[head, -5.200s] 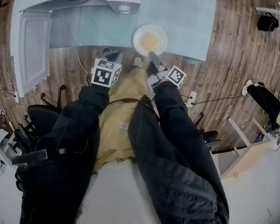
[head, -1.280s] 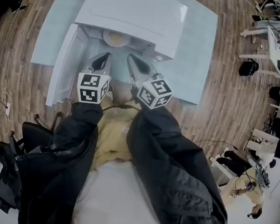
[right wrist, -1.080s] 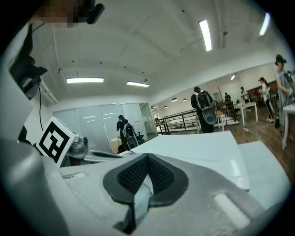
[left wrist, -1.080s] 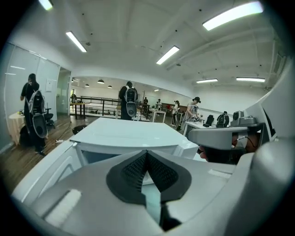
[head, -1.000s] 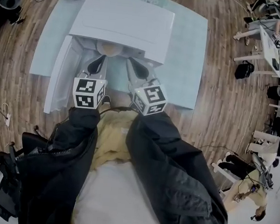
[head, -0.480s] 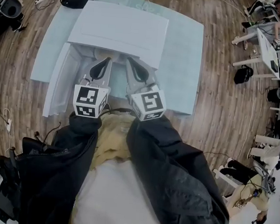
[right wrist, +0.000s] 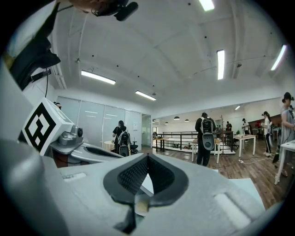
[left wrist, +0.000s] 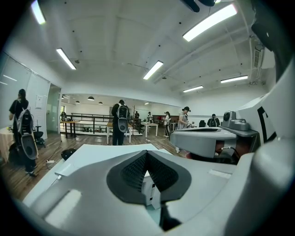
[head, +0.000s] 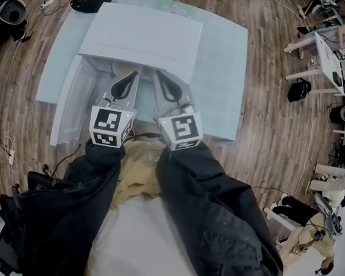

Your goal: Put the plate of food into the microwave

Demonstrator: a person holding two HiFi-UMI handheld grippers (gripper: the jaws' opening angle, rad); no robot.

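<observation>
Ahead of left hand-held gripper point(head: 131, 76) and right hand-held gripper point(head: 158, 75), each with jaws together, empty: microwave point(head: 142, 34), door point(head: 65, 105) open to the left. Advice: back both clear before swinging door shut.

The left hand-held gripper point(head: 131, 76) and right hand-held gripper point(head: 158, 75) are pale grey plastic with black ribbed pads point(left wrist: 131, 171). Each bears a white cube point(head: 109, 126) of black square markers. Dark, creased jacket sleeves point(head: 78, 198) cover both arms, and a mustard-yellow garment point(head: 137, 170) shows between them.

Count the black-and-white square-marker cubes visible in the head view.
2. The left marker cube sits on the left gripper, the right marker cube on the right gripper, both before the white box-shaped microwave. None appears hidden.
</observation>
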